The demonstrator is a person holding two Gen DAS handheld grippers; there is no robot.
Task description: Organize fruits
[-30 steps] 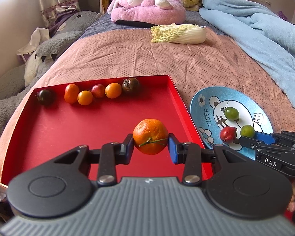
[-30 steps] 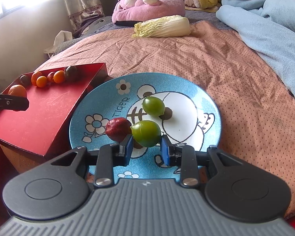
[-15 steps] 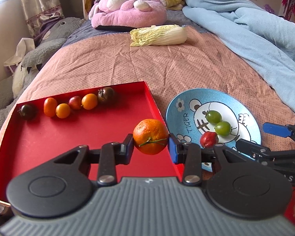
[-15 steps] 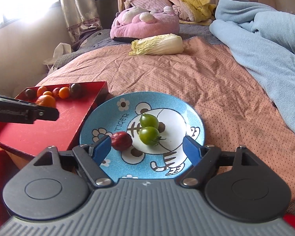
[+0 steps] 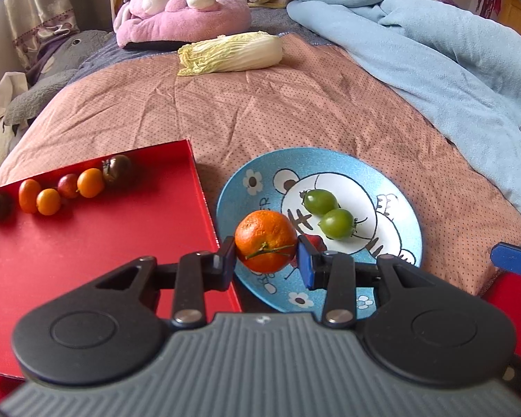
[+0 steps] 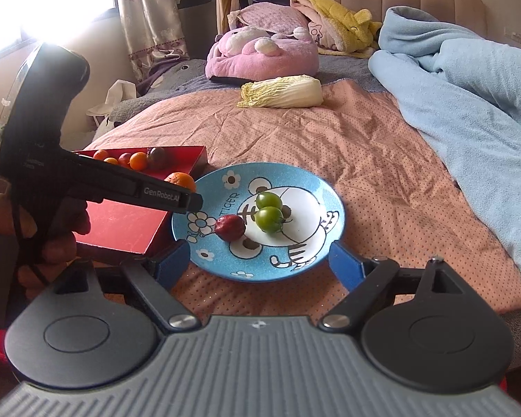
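Note:
My left gripper [image 5: 265,255] is shut on an orange tangerine [image 5: 265,240] and holds it above the left rim of the blue cartoon plate [image 5: 392,187]. The plate holds two green tomatoes [image 5: 337,223] and a small red fruit [image 6: 230,227], mostly hidden behind the tangerine in the left wrist view. The red tray [image 5: 87,243] to the left carries a row of several small tomatoes [image 5: 90,182] along its far edge. My right gripper [image 6: 258,262] is open and empty, just in front of the plate [image 6: 316,253]. The left gripper [image 6: 191,201] with the tangerine [image 6: 180,180] shows there too.
A napa cabbage [image 5: 231,52] lies farther back on the pink dotted bedspread [image 5: 295,104]. A blue blanket [image 5: 434,55] covers the right side. Plush toys and a pink cushion [image 5: 180,17] sit at the head of the bed.
My left gripper has carried the tangerine rightward from over the tray to over the plate's left rim. My right gripper released a green tomato onto the plate, opened and pulled back.

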